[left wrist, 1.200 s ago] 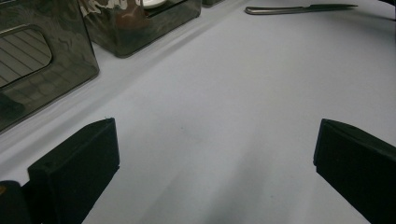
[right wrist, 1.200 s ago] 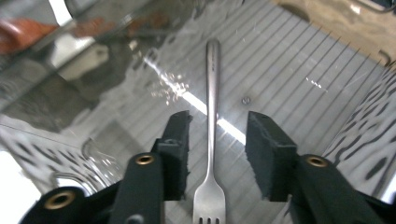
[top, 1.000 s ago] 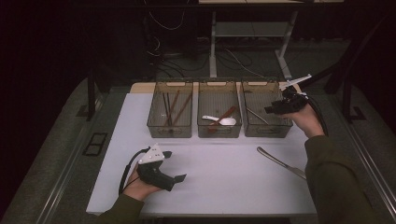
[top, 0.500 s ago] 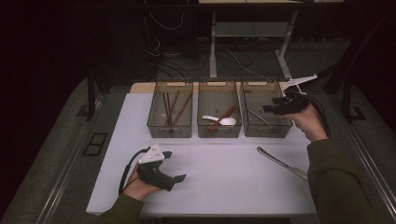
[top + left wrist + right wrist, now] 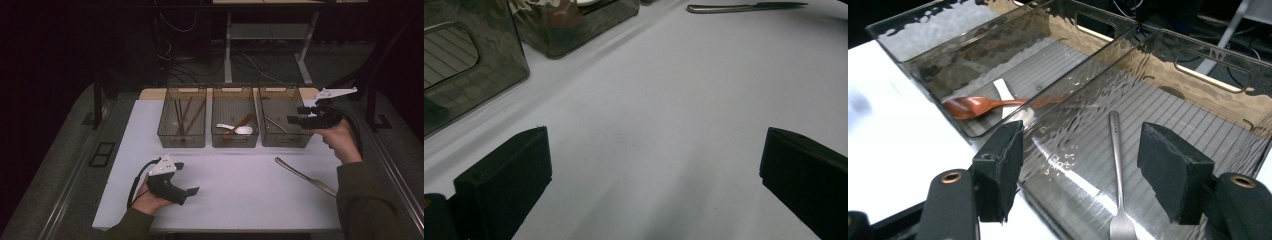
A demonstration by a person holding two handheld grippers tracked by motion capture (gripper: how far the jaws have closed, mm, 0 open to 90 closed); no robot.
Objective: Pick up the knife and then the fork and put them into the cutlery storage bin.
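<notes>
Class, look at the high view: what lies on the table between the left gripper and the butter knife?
Nothing. In the high view, the white table is bare between the left gripper and the butter knife. The left gripper view shows the same bare stretch.

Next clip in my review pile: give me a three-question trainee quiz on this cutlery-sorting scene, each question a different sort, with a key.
1. True or false: the right hand-held gripper is clamped on the fork.
2. Which bin holds the white spoon? A) left bin B) middle bin C) right bin
3. Fill in: the piece of cutlery lying loose on the table is a ____.

Key:
1. False. Its jaws stand open above the right bin; the fork lies on the bin floor.
2. B, beside a brown spoon.
3. Knife, near the person's right forearm.
</notes>
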